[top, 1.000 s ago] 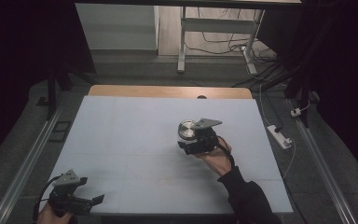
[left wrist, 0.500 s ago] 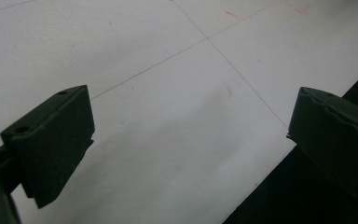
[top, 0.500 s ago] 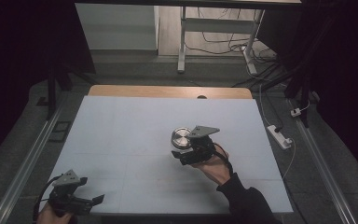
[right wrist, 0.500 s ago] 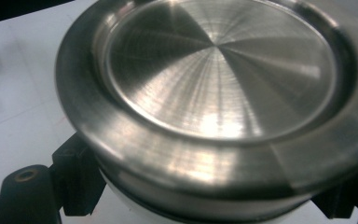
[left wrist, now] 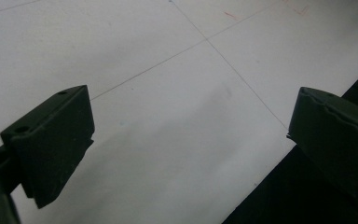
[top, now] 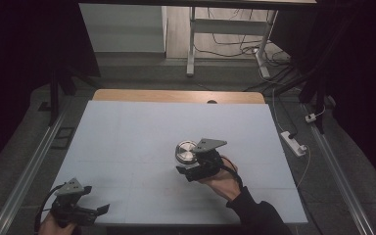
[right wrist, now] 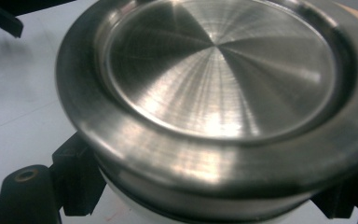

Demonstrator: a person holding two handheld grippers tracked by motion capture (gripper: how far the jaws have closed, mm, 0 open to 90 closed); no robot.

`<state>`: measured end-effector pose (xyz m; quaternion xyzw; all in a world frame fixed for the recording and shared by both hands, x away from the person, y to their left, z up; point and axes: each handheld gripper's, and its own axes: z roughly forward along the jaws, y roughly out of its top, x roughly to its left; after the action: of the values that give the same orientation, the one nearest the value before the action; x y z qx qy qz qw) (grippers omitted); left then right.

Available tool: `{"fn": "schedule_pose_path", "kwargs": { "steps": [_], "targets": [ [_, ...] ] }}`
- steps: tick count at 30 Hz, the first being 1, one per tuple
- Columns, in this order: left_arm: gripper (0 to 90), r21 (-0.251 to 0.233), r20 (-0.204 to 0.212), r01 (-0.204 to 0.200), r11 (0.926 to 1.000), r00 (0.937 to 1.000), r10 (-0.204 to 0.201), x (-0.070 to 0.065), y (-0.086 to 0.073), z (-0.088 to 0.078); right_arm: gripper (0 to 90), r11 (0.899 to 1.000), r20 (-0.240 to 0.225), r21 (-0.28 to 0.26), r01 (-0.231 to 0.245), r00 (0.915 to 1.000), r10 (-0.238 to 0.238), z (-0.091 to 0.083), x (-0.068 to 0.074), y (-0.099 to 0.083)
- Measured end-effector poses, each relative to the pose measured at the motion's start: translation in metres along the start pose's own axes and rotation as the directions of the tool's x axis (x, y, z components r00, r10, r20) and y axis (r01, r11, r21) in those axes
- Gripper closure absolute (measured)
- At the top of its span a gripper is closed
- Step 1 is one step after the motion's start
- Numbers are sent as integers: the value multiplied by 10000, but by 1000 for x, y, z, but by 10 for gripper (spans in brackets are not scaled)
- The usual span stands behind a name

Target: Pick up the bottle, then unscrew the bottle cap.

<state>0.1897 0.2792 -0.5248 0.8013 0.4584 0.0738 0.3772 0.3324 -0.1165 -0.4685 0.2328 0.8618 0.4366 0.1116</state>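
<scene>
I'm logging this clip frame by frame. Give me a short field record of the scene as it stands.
held thing: round steel lid, brushed top
right claw: shut on the lid's rim, mid-table
left claw: open, nothing between its jaws, at the near left corner
surface: pale table with thin grid lines
beyond table: wooden strip along the far edge
</scene>
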Motion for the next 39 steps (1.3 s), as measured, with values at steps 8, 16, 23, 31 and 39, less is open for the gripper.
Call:
{"fn": "schedule_pose_path", "kwargs": {
  "steps": [8,16,23,31,39],
  "targets": [
    [9,1,1,9,10000,10000,-9,0,0,0,144,10000,-352,9,79,9993,-79,1,12,-1],
    [9,6,11,9,10000,10000,-9,0,0,0,144,9998,-645,25,220,9977,-218,2,23,-1],
    [9,-2,28,18,10000,10000,-18,0,0,0,144,9991,-955,74,415,9946,-406,6,34,-1],
    [0,-229,272,326,9992,9991,-320,5,-1,-3,144,9990,-1000,63,449,9940,-440,7,33,-1],
    [0,-647,427,18,9979,9991,10,1,3,-5,144,9990,-1052,47,446,9935,-439,6,34,-1]
  ]
}}
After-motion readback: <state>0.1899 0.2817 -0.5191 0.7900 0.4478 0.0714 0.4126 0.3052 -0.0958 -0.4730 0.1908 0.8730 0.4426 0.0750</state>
